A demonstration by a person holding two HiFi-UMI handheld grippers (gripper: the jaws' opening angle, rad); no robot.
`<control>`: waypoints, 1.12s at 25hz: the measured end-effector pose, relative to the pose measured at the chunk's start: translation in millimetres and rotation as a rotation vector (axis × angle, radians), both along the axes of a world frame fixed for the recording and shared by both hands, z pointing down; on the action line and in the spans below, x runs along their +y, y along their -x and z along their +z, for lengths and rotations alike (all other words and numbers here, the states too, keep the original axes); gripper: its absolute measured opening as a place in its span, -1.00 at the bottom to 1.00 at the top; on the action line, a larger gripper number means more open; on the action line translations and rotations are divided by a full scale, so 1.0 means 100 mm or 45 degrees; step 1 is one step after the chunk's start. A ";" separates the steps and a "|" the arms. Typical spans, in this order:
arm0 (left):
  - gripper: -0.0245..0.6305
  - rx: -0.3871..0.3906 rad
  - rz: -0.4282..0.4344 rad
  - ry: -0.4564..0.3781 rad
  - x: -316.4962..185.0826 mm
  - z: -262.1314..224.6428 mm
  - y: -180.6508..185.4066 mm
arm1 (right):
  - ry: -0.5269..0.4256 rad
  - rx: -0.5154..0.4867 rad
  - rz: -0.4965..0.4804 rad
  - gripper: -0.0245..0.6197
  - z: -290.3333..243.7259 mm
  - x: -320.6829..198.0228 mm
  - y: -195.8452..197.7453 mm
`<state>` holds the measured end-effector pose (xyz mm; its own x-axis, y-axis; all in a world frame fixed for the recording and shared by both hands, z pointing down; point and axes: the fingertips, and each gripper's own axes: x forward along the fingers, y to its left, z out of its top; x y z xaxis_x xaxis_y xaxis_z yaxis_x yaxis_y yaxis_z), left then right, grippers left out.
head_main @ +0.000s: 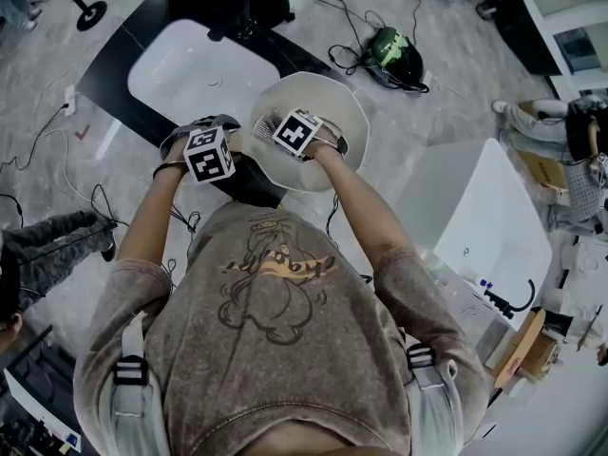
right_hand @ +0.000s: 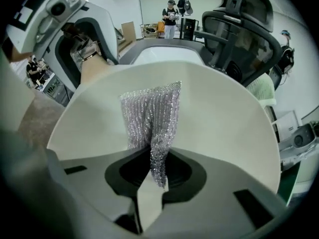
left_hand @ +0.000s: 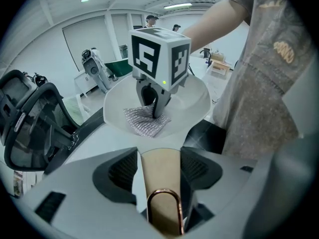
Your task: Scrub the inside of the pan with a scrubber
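A white pan (head_main: 332, 98) sits on the black-edged counter, straight in front of the person. My left gripper (head_main: 233, 150) is shut on the pan's tan handle (left_hand: 158, 173), which lies between both dark pads (left_hand: 122, 171); a copper loop ends the handle. My right gripper (right_hand: 157, 171) is shut on a silver mesh scrubber (right_hand: 149, 113). The scrubber lies flat against the pan's inside (right_hand: 224, 128). In the left gripper view the right gripper (left_hand: 152, 111) stands over the scrubber (left_hand: 144, 122) in the pan (left_hand: 194, 98). The left gripper (right_hand: 75, 39) shows at the handle (right_hand: 92, 68).
A white basin top (head_main: 199, 65) lies beyond the pan. A black office chair (right_hand: 244, 29) stands close by the counter. A white table (head_main: 484, 217) is at the right, and cables and a green helmet (head_main: 394, 55) lie on the floor. People stand far back (right_hand: 172, 14).
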<state>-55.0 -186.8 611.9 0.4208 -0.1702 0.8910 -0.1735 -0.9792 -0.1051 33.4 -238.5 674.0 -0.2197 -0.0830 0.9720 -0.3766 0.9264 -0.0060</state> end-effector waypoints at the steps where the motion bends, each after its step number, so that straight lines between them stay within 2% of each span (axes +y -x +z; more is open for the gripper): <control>1: -0.06 -0.001 0.000 0.000 0.00 0.00 0.00 | -0.029 -0.001 -0.024 -0.68 -0.01 -0.07 0.05; 6: -0.06 -0.005 -0.001 -0.001 0.00 -0.01 -0.01 | -0.202 0.060 -0.069 -0.68 -0.05 -0.45 0.12; 13: -0.06 0.010 -0.001 0.004 0.00 -0.01 0.00 | -0.411 0.166 -0.016 -0.68 -0.20 -0.97 -0.13; 20: -0.06 0.020 0.000 0.010 0.00 0.00 0.01 | -0.455 0.256 0.080 -0.67 -0.24 -1.18 -0.57; 28: -0.06 0.024 0.001 0.019 0.00 0.00 0.01 | -0.417 0.388 0.127 -0.67 -0.26 -1.10 -1.06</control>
